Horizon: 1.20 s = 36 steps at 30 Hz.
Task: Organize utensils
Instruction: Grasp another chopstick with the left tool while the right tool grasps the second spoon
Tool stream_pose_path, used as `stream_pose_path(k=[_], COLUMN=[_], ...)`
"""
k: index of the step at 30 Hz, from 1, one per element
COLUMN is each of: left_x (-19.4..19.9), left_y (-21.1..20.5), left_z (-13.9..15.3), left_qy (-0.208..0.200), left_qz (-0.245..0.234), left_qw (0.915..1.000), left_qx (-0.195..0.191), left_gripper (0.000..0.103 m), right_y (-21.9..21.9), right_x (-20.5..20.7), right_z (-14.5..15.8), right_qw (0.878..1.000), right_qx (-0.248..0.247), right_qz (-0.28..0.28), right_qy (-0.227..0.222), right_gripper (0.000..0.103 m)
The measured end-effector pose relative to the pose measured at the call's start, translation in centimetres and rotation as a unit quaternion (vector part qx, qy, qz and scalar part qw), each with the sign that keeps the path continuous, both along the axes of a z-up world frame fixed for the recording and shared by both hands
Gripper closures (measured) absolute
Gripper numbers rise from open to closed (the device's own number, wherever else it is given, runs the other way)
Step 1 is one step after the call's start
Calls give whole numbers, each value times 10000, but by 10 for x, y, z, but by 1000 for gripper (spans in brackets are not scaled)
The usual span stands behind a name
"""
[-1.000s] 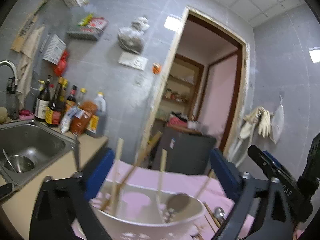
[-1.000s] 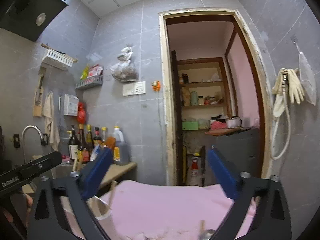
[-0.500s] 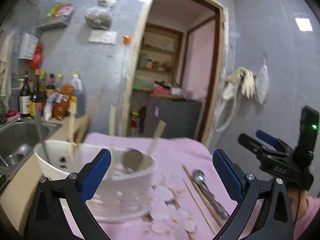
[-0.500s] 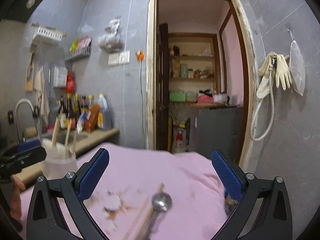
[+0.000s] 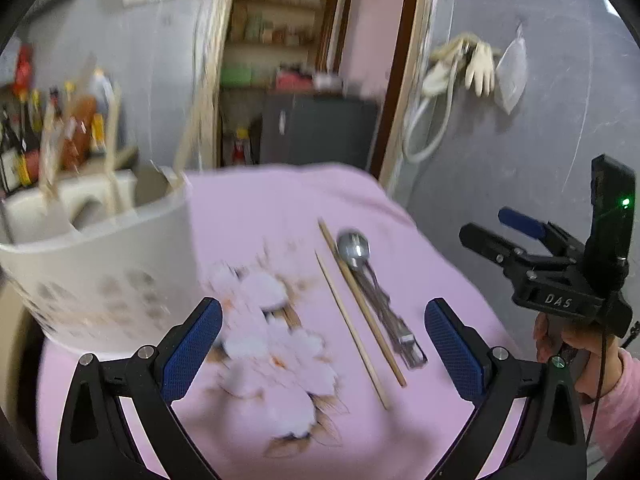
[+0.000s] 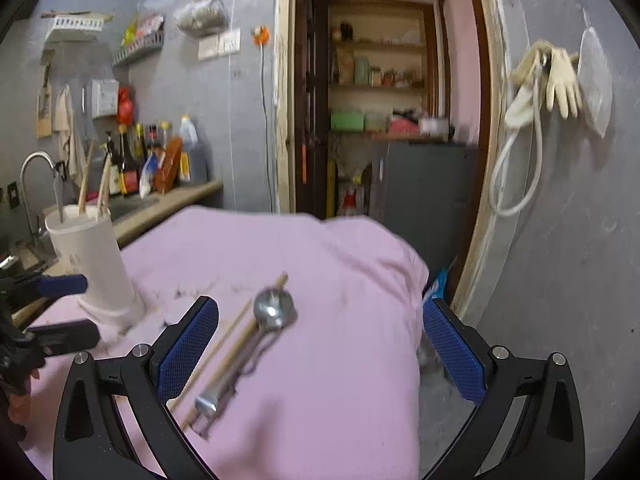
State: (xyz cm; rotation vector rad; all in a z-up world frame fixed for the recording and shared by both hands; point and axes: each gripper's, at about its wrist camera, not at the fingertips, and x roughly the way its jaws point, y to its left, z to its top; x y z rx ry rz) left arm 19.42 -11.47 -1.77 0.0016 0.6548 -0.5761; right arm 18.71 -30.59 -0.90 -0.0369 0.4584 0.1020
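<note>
A metal spoon (image 5: pixel 372 296) and two wooden chopsticks (image 5: pixel 352 320) lie side by side on the pink cloth (image 5: pixel 260 208). A white utensil holder (image 5: pixel 100 272) with several chopsticks in it stands at the cloth's left. My left gripper (image 5: pixel 322 344) is open and empty, above the cloth's flower print, left of the utensils. My right gripper (image 6: pixel 318 346) is open and empty, above the cloth, with the spoon (image 6: pixel 256 340) and chopsticks (image 6: pixel 224 352) near its left finger. The holder (image 6: pixel 96 260) stands far left there. The right gripper (image 5: pixel 516 236) also shows at the right of the left wrist view.
A counter with sauce bottles (image 6: pixel 152 164) and a sink tap (image 6: pixel 36 176) is at the left. An open doorway (image 6: pixel 384 100) with shelves is behind the table. Gloves and a hose (image 6: pixel 536 80) hang on the right wall. The cloth's right edge drops off (image 6: pixel 420 280).
Both grippers have pulled back and tilted down, so the cloth, spoon and chopsticks now fill the views. The left gripper has moved right, away from the white holder.
</note>
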Motion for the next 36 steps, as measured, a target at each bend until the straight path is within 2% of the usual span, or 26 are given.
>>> stream_pose_path(k=[2, 7, 9, 16, 20, 26, 36], left_x=[6, 23, 33, 68, 85, 96, 78], left_y=[-7, -28, -34, -48, -54, -58, -38], left_z=[-6, -18, -24, -38, -45, -47, -44], left_qy=[202, 578, 779, 1329, 1560, 1605, 1588], left_qz=[-34, -249, -295, -350, -337, -206, 229], left_qw=[9998, 9973, 9956, 9889, 9857, 9850, 9839], left_qx=[70, 376, 423, 566, 538, 605, 790], left_gripper=[6, 38, 47, 79, 84, 97, 100], right_y=[-6, -21, -25, -30, -31, -26, 1], right_x=[4, 17, 21, 46, 61, 84, 106], right_z=[-6, -22, -26, -35, -39, -45, -47], right_qw=[9997, 9955, 9934, 9854, 9823, 9764, 9727], right_qx=[48, 439, 576, 802, 870, 953, 652], right_qz=[-4, 81, 120, 243, 295, 406, 706], right_qy=[230, 840, 987, 1481, 1632, 1894, 2112], right_gripper=[0, 8, 17, 30, 33, 34, 34])
